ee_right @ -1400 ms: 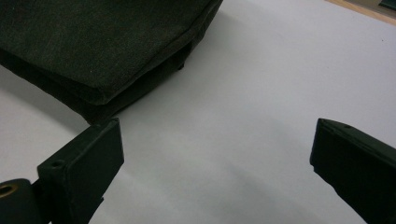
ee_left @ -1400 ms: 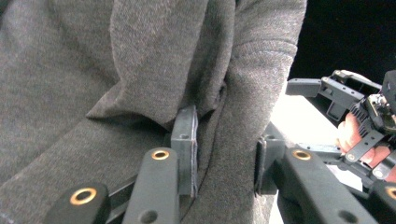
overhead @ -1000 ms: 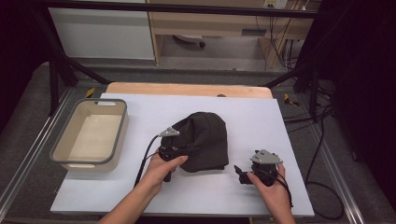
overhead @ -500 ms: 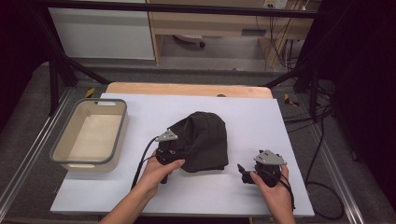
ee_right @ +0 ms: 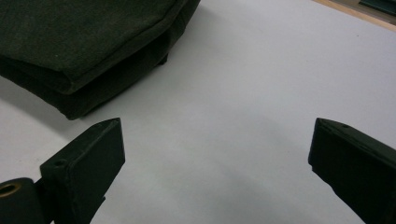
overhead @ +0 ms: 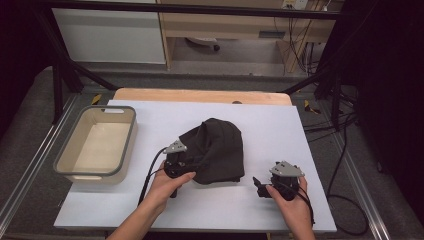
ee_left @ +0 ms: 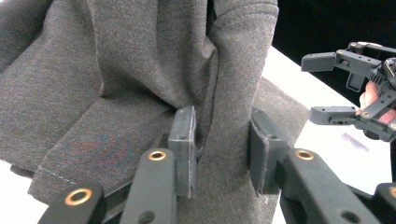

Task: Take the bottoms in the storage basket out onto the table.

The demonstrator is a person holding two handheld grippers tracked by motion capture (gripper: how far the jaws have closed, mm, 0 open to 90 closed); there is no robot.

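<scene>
A dark, soft knit garment (overhead: 216, 150) lies bunched in a rounded heap at the centre of the white sheet covering the surface (overhead: 150, 210). Its matte weave and stitched hem show close in the left gripper view. The left tool (ee_left: 219, 154) sits at the heap's 8 o'clock edge, its jaws narrowed around a raised fold of the cloth. The right tool (overhead: 260, 186) rests at the heap's 4 o'clock, just apart from it, jaws spread wide over bare sheet. A rounded, grey-rimmed beige plastic tub (overhead: 67, 165) stands well apart at 9 o'clock. Open sheet remains along 12 and 6 o'clock.
</scene>
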